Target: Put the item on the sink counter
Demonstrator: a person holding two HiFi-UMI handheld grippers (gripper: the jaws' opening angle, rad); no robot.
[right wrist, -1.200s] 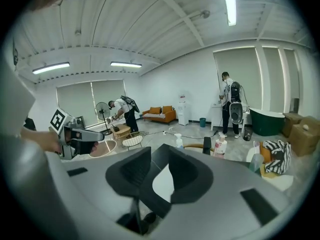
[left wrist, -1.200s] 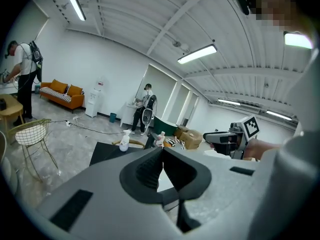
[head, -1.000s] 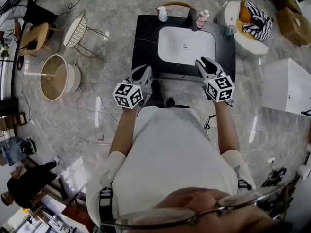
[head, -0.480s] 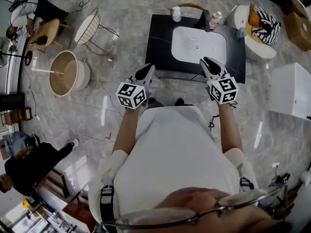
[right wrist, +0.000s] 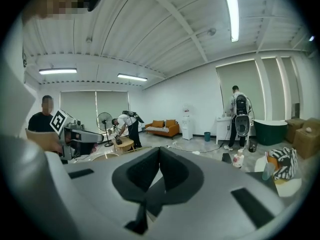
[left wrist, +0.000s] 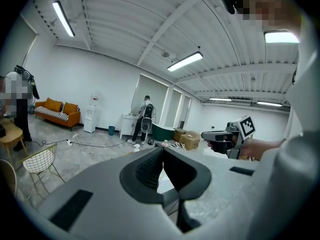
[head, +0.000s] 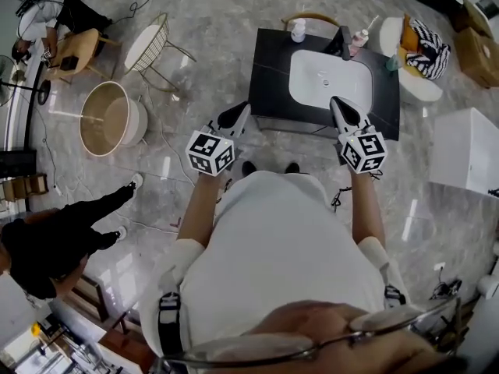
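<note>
In the head view a black sink counter [head: 269, 72] with a white basin [head: 330, 80] stands ahead of me on the marble floor. At its back edge are a white bottle [head: 297, 29], a dark faucet [head: 343, 44] and a pink bottle [head: 359, 38]. My left gripper [head: 243, 108] hangs short of the counter's front left corner, my right gripper [head: 336, 100] over its front edge. Both are shut with nothing between the jaws, as the left gripper view [left wrist: 162, 149] and the right gripper view [right wrist: 160, 148] confirm.
A white round stool [head: 417, 84] with a striped cloth [head: 429, 49] stands right of the counter, a white cabinet [head: 464, 150] further right. On the left are a wire chair [head: 146, 44] and a round tub [head: 105, 119]. A person in black [head: 54, 236] walks at lower left.
The counter has shifted up and right in the head view and looks smaller. The grippers now sit nearer its front edge. The person in black has moved along the left side.
</note>
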